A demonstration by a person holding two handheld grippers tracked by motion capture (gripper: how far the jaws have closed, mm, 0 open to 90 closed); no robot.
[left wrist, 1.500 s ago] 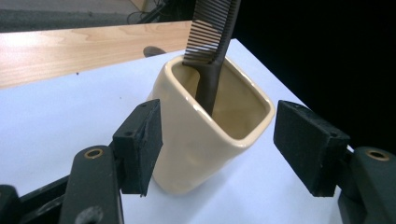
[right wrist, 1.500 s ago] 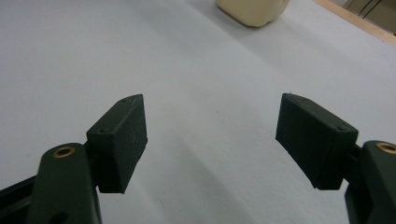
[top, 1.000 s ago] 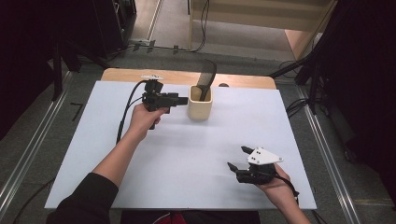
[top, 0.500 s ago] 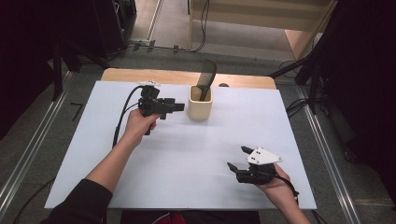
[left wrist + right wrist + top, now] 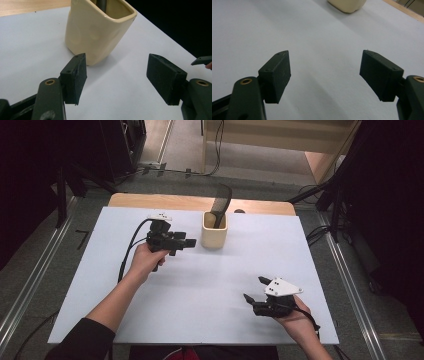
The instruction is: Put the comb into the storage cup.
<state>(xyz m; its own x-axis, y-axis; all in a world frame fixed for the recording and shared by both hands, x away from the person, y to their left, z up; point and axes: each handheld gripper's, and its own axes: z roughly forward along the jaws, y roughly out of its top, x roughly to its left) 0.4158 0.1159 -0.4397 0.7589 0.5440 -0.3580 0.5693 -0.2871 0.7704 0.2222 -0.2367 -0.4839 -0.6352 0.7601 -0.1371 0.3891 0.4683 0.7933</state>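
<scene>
The cream holder (image 5: 214, 230) stands upright on the white sheet of the bench (image 5: 100, 285), toward the far edge of the sheet and a little left of its middle line. A dark utensil (image 5: 220, 202) stands in the holder, its broad end rising above the rim and leaning away toward the far side; what kind of utensil it is cannot be told.

The left tongs (image 5: 190, 241) are held in the person's left hand (image 5: 146, 261), just to the left of the holder, with their tips pointing at its near-left wall and a small gap between. In the left gripper view the left tongs (image 5: 117, 77) stand wide apart with nothing between the pads; the holder (image 5: 97, 27) rises just beyond the left-hand pad, apart from it, and the bare sheet shows through the gap. A black cable (image 5: 131, 247) loops from these tongs back along the forearm.

The right tongs (image 5: 254, 290) are well apart from the holder, near the front right part of the sheet, held low in the right hand (image 5: 295, 317) with a grey three-cornered plate (image 5: 281, 287) on top. In the right gripper view the right tongs (image 5: 325, 72) are also spread wide and empty above the plain sheet, and the holder's base (image 5: 347, 6) shows far off at the top edge.
</scene>
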